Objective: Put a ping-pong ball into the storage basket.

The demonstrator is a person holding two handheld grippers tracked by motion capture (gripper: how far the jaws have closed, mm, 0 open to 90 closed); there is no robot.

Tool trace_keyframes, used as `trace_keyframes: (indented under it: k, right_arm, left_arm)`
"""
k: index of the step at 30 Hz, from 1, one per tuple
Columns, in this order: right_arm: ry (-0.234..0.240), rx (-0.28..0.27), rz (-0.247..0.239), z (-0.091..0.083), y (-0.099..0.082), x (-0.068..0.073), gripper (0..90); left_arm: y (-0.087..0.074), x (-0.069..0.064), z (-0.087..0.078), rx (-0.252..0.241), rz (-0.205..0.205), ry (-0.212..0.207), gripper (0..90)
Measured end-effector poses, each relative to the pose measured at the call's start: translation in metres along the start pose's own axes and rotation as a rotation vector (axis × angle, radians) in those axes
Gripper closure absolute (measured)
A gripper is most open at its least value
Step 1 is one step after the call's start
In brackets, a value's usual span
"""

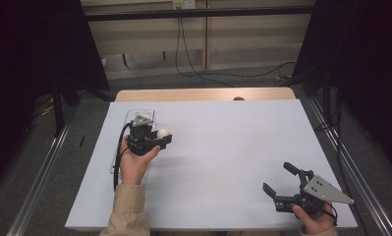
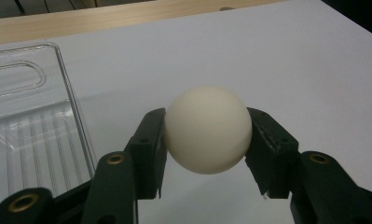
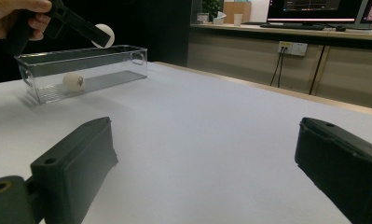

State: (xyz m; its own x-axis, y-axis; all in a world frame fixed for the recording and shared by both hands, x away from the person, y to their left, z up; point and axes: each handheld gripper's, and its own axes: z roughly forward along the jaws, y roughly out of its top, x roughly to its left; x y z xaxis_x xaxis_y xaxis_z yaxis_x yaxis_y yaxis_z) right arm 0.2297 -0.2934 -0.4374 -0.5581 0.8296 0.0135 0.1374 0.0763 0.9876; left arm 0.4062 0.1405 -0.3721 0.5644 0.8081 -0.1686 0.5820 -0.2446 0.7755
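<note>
white table point(image 1: 223, 147), smooth cream ball point(image 2: 208, 129) gripped

Soft, even overhead light (dim dark surroundings); close jaws perhaps slightly blurred.

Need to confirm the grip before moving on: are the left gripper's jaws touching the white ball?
Touching. In the left gripper view the left gripper has both black jaws pressed against opposite sides of the white ball, no gap.
</note>
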Motion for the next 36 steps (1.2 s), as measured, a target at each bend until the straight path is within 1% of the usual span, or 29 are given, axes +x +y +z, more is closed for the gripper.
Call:
trace_keyframes:
  k: [7, 15, 21, 24, 28, 31, 36]
  right_arm:
    - [0.0, 0.001, -0.001, 0.0, 0.0, 0.0, 3.8]
    - [0.002, 0.002, -0.003, 0.0, 0.0, 0.0, 3.8]
    - [0.002, 0.001, -0.004, 0.0, 0.0, 0.0, 3.8]
    - [0.002, 0.001, -0.004, 0.0, 0.0, 0.0, 3.8]
    - [0.005, 0.005, -0.003, 0.0, 0.0, 0.001, 3.8]
    - [0.006, 0.005, -0.005, 0.001, 0.0, 0.001, 3.8]
    - [0.002, 0.002, -0.001, 0.0, 0.0, 0.001, 3.8]
  left_arm:
    - [-0.001, 0.003, -0.003, -0.007, -0.014, 0.005, 51.0]
    - [-0.001, 0.006, -0.005, -0.011, -0.019, 0.012, 51.0]
    - [0.0, 0.007, -0.006, -0.011, -0.018, 0.017, 51.0]
    - [0.0, 0.008, -0.007, -0.008, -0.011, 0.019, 51.0]
    - [0.0, 0.008, -0.009, -0.016, -0.013, 0.028, 51.0]
    - [0.0, 0.009, -0.009, -0.014, -0.017, 0.029, 51.0]
    - [0.0, 0.01, -0.01, -0.011, -0.012, 0.032, 51.0]
